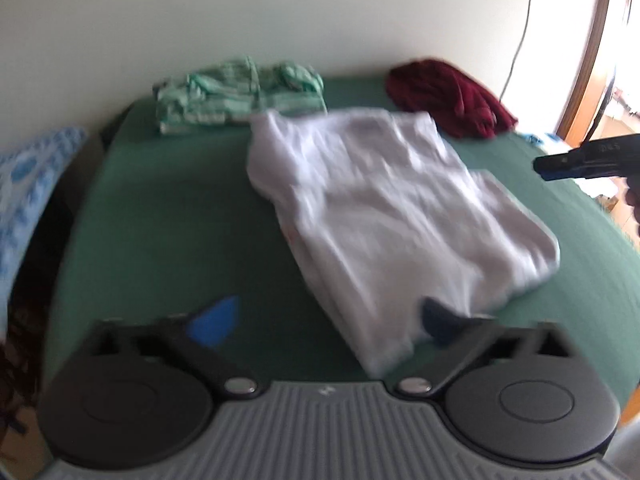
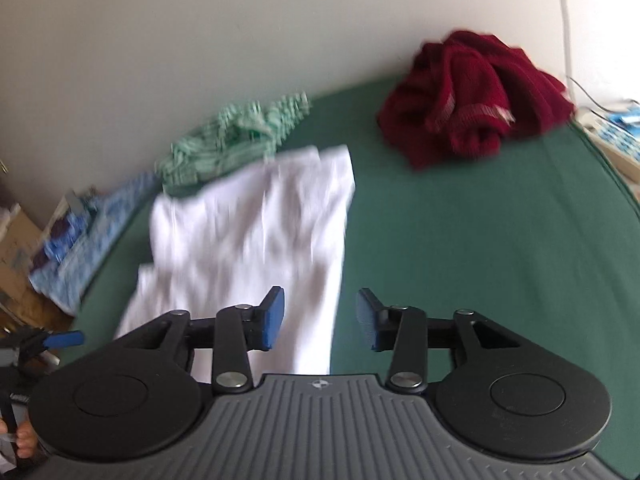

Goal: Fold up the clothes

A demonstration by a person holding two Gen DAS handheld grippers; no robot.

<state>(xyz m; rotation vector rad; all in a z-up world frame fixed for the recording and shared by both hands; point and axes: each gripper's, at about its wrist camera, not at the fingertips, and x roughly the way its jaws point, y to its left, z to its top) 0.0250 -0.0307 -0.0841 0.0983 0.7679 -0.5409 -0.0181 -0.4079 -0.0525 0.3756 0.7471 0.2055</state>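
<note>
A folded white garment (image 1: 384, 216) (image 2: 248, 236) lies in the middle of the green bed cover (image 1: 168, 216) (image 2: 480, 248). My left gripper (image 1: 328, 320) hovers open over its near corner, one blue pad (image 1: 218, 320) over the green cover and the other (image 1: 436, 318) at the cloth's edge. My right gripper (image 2: 320, 316) is open just above the garment's near right edge, nothing between its pads. In the left wrist view the right gripper (image 1: 560, 166) shows at the right edge. Both views are motion-blurred.
A folded mint striped garment (image 1: 240, 92) (image 2: 236, 140) lies at the back by the wall. A crumpled dark red garment (image 1: 448, 96) (image 2: 468, 100) sits at the back right. A blue patterned pillow (image 1: 28, 188) (image 2: 80, 236) lies beyond the left edge of the bed.
</note>
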